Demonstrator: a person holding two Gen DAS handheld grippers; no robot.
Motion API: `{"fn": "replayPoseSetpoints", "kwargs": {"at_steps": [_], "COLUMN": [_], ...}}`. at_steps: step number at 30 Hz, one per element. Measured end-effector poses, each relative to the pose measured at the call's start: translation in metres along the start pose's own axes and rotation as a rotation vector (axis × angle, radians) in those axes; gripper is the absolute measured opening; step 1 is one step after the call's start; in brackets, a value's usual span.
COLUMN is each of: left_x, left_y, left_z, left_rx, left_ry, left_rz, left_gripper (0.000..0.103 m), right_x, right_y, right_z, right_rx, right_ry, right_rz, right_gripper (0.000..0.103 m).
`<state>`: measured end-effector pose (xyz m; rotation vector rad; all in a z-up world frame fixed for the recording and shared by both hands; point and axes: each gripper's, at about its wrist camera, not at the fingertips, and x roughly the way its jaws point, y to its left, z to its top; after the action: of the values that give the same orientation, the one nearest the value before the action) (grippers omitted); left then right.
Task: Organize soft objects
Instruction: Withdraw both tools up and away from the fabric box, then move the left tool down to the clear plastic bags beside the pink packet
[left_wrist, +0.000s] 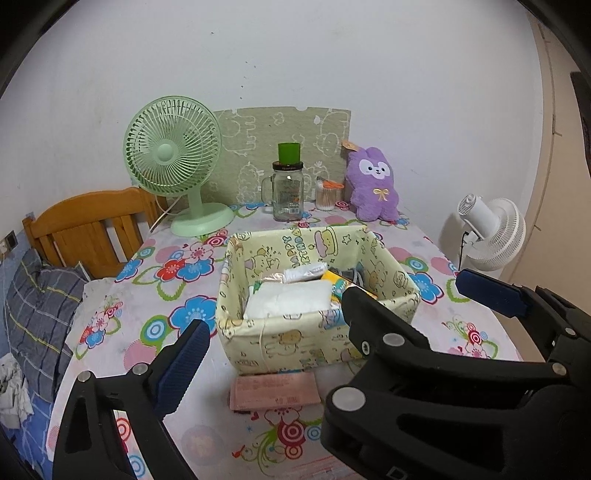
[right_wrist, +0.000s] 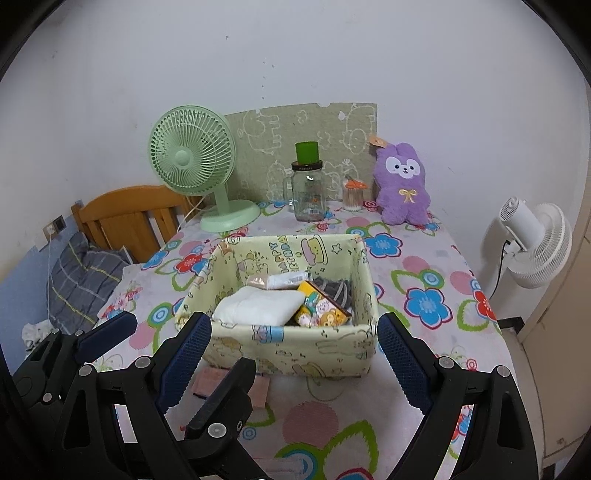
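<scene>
Both grippers are hovering over the near part of the table (right_wrist: 424, 258), angled downward toward the fabric bin (right_wrist: 291, 343). The right gripper (right_wrist: 291, 354) is holding its 2 blue-padded fingers (right_wrist: 184, 354) spread wide, one off each near corner of the bin, pinching nothing. The left gripper (left_wrist: 369, 306) is sitting just to its left, likewise spread with nothing between its pads; in the left wrist view its left finger (left_wrist: 184, 365) is lying over the tablecloth near the bin's near left corner. In that view the right gripper (left_wrist: 402, 314) is crossing in from the right, one black finger reaching over the bin's near right corner.

The bin, pale yellow with cartoon print, is standing open-topped in the middle of the flowered table. Inside it, a folded white cloth (right_wrist: 258, 304) is lying on the left, a colourful cartoon box (right_wrist: 321, 304) is leaning just right of it, a grey striped fabric piece (right_wrist: 338, 290) is bunched at the far right, and a white packet (right_wrist: 286, 278) is resting along the far wall. A pink flat packet (left_wrist: 275, 391) is lying on the table just near the bin, outside it.

At the table's far edge, a purple plush toy (right_wrist: 402, 184) is sitting upright on the right, well apart from the bin. A glass jar (right_wrist: 308, 192) is standing left of it, and a green fan (right_wrist: 192, 158) further left
</scene>
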<state>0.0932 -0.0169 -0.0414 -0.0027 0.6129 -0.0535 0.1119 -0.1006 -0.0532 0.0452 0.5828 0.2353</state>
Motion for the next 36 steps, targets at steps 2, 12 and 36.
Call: {"fn": "replayPoseSetpoints", "kwargs": {"at_steps": [2,12,36], "left_x": [-0.002,-0.005,0.009], "left_y": [0.0,-0.006,-0.025], "left_z": [-0.004,-0.026,-0.079], "left_rx": [-0.001,0.007,0.034], "left_ry": [0.005,0.024,0.106], "left_rz": [-0.005,-0.018,-0.068], "left_gripper": [0.096,0.095,0.096], "right_x": [-0.002,-0.007,-0.003], "right_y": [0.0,-0.001,-0.016], "right_z": [-0.004,-0.028,-0.09], "right_rx": [0.001,0.004,0.028], "right_ry": [0.0,0.019,0.088], "right_rz": [-0.003,-0.007,-0.009], "right_gripper": [0.093,0.093,0.093]}}
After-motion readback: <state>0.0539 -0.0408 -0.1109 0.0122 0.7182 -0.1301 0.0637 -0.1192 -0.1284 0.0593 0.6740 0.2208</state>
